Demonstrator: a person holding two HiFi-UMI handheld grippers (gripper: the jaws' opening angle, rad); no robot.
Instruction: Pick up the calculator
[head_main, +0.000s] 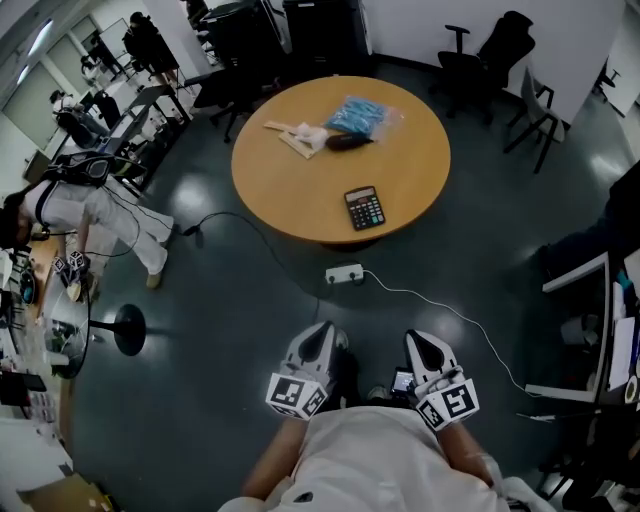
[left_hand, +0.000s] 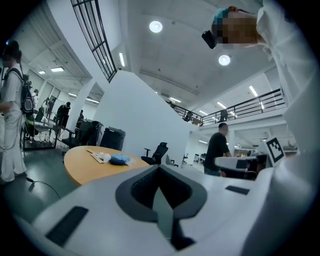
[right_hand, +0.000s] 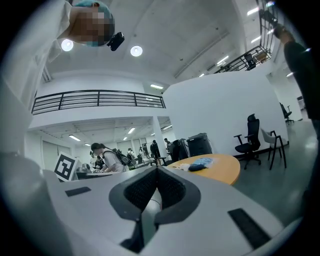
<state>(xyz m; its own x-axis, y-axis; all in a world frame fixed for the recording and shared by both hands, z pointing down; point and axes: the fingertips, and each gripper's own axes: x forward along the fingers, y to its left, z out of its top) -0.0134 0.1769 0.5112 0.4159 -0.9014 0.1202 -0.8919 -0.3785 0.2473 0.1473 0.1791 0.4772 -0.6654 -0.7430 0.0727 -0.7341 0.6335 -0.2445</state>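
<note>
Operator kit: white top (head_main: 370, 455), teal headwear (right_hand: 89, 4), small black camera (right_hand: 116, 41) at the head.

Left gripper (head_main: 322, 330) and right gripper (head_main: 420, 340) are the same build. White moulded shells taper to a rounded nose. A dark grey collar rings each jaw mouth, with black textured lining inside. Black rectangular inlays sit on the shell tops.

Each has a white cube with black square markers at the rear: left marker cube (head_main: 296, 395), right marker cube (head_main: 447, 405).

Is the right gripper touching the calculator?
Apart. The head view shows the right gripper near the person, floor between it and the calculator on the table.
</note>
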